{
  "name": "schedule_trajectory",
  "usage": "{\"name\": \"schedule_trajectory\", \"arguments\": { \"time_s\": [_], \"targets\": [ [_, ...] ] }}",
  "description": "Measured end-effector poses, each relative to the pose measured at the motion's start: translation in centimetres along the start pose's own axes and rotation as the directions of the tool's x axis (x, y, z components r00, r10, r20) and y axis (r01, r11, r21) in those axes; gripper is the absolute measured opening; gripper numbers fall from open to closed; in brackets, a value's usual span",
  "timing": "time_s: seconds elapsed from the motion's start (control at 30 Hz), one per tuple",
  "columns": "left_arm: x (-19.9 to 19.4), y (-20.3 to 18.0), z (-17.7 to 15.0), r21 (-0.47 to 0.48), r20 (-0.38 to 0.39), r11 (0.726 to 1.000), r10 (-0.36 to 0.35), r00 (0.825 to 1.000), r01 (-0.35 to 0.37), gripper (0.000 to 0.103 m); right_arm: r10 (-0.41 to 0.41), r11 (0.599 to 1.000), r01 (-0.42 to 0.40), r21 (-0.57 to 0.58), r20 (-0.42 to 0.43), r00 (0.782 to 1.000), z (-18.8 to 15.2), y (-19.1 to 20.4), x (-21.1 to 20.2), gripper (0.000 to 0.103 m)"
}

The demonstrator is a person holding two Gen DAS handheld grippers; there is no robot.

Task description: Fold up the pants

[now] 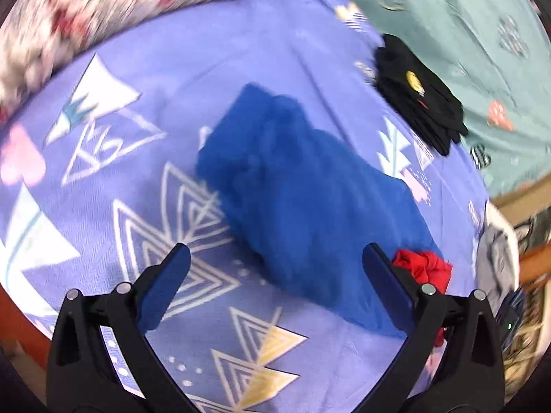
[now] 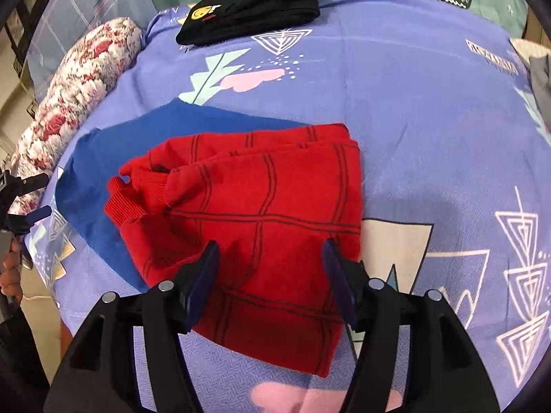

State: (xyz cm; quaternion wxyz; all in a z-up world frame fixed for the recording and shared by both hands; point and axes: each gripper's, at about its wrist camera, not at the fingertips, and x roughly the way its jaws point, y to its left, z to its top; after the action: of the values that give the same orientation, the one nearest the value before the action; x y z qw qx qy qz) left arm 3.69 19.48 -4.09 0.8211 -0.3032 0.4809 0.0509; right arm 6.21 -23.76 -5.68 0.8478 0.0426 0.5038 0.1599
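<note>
Red pants [image 2: 261, 203] with dark grid lines lie folded on the purple bed sheet [image 2: 413, 120], their cuffs at the left, partly on top of a blue garment [image 2: 103, 158]. My right gripper [image 2: 270, 246] hovers over the near part of the red pants, jaws open, pads not pressing the cloth. In the left wrist view the blue garment [image 1: 303, 199] lies crumpled in the middle and a bit of the red pants [image 1: 425, 268] shows beside the right finger. My left gripper [image 1: 275, 247] stands wide open above the sheet, holding nothing.
A folded black garment [image 2: 255, 3] with a yellow smiley patch lies at the far side. A rolled floral blanket [image 2: 79, 86] borders the sheet on the left. A teal sheet [image 1: 482, 51] lies beyond. A person's hand [image 2: 10, 275] shows at the left edge.
</note>
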Motion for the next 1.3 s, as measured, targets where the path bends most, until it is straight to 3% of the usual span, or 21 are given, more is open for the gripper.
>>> {"name": "schedule_trajectory", "arguments": {
  "time_s": [0.1,0.17,0.23,0.43,0.5,0.57,0.63,0.67,0.77,0.83,0.93,1.0,1.07,1.1,1.17,1.27,1.3],
  "targets": [
    [0.6,0.1,0.4,0.017,0.004,1.000,0.024,1.000,-0.024,0.101,0.101,0.993,-0.104,0.057,0.060,0.993,0.3,-0.9,-1.4,0.065],
    [1.3,0.1,0.9,0.019,-0.026,1.000,0.011,1.000,-0.010,0.100,0.093,0.991,-0.101,0.092,0.085,0.992,0.3,-1.8,-1.9,0.068],
    [2.6,0.3,1.2,-0.016,-0.085,0.999,-0.049,0.995,0.048,0.099,0.089,0.987,-0.100,0.124,0.091,0.992,0.1,-2.5,-2.1,0.073],
    [4.2,0.5,2.8,-0.044,-0.104,0.995,-0.094,0.990,0.090,0.096,0.167,0.972,-0.176,0.155,0.072,0.983,-0.1,-3.1,-1.8,0.073],
    [5.1,0.0,3.8,-0.031,-0.113,0.997,-0.081,0.990,0.078,0.094,0.199,0.966,-0.207,0.155,0.069,0.978,0.1,-3.0,-1.9,0.073],
    [5.5,-0.4,4.4,-0.031,-0.116,0.998,-0.049,0.992,0.046,0.082,0.199,0.967,-0.209,0.147,0.078,0.977,0.2,-2.8,-2.2,0.073],
    [6.0,-0.9,4.6,-0.012,-0.119,1.000,-0.002,0.993,0.000,0.045,0.211,0.963,-0.223,0.149,0.090,0.973,0.2,-2.8,-2.5,0.074],
    [6.1,-1.1,4.5,0.000,-0.117,1.000,0.000,0.993,0.000,0.035,0.223,0.959,-0.236,0.156,0.092,0.970,0.1,-2.9,-2.6,0.074],
    [5.4,-2.4,4.2,0.011,-0.095,1.000,-0.002,0.995,0.003,0.021,0.284,0.939,-0.294,0.177,0.081,0.955,-0.1,-3.2,-2.9,0.074],
    [3.8,-5.0,3.8,0.103,-0.033,0.995,0.015,0.999,-0.012,0.014,0.283,0.940,-0.295,0.171,0.091,0.955,-0.2,-3.2,-3.4,0.074],
    [-0.2,-11.0,2.2,0.292,0.083,0.956,0.008,0.996,-0.032,0.014,0.279,0.943,-0.294,0.154,0.111,0.954,-0.2,-3.4,-4.4,0.074],
    [-2.0,-14.3,0.9,0.384,0.114,0.923,-0.048,0.992,0.000,0.014,0.265,0.948,-0.281,0.151,0.115,0.957,-0.3,-3.6,-4.8,0.074],
    [-2.9,-17.3,-0.6,0.457,0.087,0.887,-0.118,0.989,0.065,0.014,0.261,0.948,-0.277,0.157,0.118,0.958,-0.6,-4.0,-5.2,0.074],
    [-2.8,-19.2,-1.8,0.507,0.047,0.854,-0.160,0.986,0.114,0.014,0.264,0.945,-0.281,0.164,0.122,0.957,-0.8,-4.2,-5.3,0.074],
    [-1.8,-21.9,-3.8,0.574,-0.008,0.804,-0.184,0.983,0.155,0.018,0.260,0.944,-0.280,0.176,0.128,0.957,-1.1,-4.7,-5.5,0.074],
    [1.1,-24.9,-7.1,0.640,-0.080,0.745,-0.179,0.981,0.188,0.040,0.246,0.942,-0.268,0.199,0.129,0.961,-1.7,-5.5,-6.0,0.074],
    [2.2,-25.4,-8.1,0.645,-0.112,0.735,-0.182,0.977,0.211,0.055,0.244,0.941,-0.267,0.208,0.129,0.961,-1.9,-5.9,-6.3,0.074]
  ]
}}
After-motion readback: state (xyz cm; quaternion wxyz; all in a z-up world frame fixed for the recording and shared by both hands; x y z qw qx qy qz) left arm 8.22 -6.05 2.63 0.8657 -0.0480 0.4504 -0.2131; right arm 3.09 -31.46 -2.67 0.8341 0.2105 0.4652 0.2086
